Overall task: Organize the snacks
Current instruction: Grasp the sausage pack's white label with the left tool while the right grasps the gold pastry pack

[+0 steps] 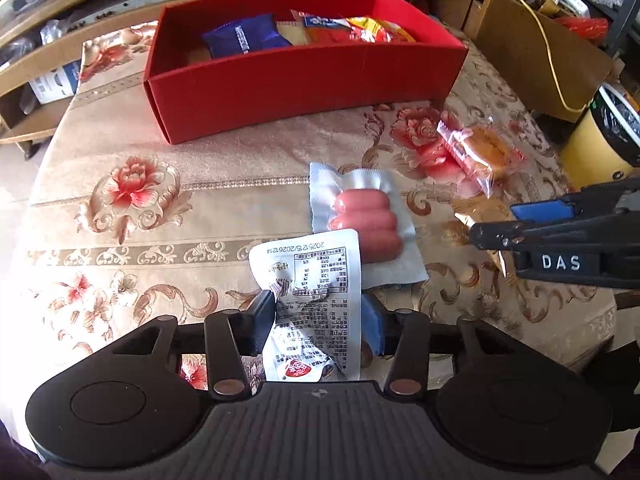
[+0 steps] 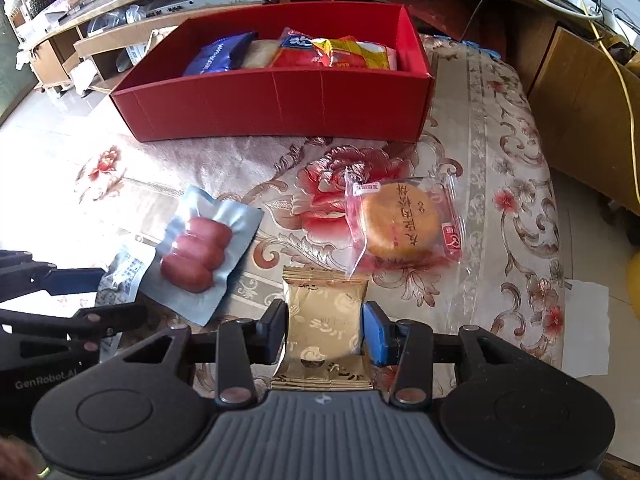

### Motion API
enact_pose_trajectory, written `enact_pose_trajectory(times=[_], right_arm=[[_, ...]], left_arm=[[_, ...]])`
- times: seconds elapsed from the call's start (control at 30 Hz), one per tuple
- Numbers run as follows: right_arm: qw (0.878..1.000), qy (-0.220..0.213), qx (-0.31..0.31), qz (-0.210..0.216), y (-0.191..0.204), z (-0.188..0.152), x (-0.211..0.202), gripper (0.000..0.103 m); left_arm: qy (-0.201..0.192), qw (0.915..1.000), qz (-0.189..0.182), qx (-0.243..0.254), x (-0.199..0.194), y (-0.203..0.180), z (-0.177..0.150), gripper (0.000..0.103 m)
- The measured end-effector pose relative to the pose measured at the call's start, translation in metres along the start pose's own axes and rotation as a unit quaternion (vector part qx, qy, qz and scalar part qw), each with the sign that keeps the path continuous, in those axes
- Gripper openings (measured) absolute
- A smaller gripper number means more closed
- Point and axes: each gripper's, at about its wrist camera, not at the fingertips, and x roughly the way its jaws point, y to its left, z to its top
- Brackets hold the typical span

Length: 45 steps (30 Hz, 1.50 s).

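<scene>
Pinching white packet (image 1: 316,312) in left gripper (image 1: 320,316) | right gripper (image 2: 325,330) clamps gold packet (image 2: 326,334), table (image 2: 472,128).

Red box (image 2: 276,108), beige cloth (image 1: 168,200) patterned with red roses and brown scrolls, pale blue pouch (image 2: 208,248) of pink sausages, gold packet (image 2: 324,340) with cream motifs, white packet (image 1: 316,300) printed in black, clear pink-trimmed wrapper (image 2: 400,224) around golden-brown cake, dark blue packet (image 1: 244,36) in box
</scene>
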Motion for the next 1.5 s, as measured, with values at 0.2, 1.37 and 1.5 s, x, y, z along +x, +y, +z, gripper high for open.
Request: enact_pose_trajectory(times=[0.2,1.37,1.5], right_arm=[[1.0,-0.004,0.006,0.004,-0.003,0.002,-0.002,0.041],[0.999,0.02,0.027,0.009,-0.003,0.008,0.015,0.045],[1.0,0.02,0.004,-0.001,0.003,0.006,0.014,0.045]], left_arm=[[-0.007,0.9999,-0.012,-0.009,-0.004,0.002,0.001,0.053],[0.004,0.9998,-0.002,-0.021,0.01,0.009,0.007,0.064],[0.021,0.9992,0.004,-0.034,0.017,0.015,0.005,0.077]])
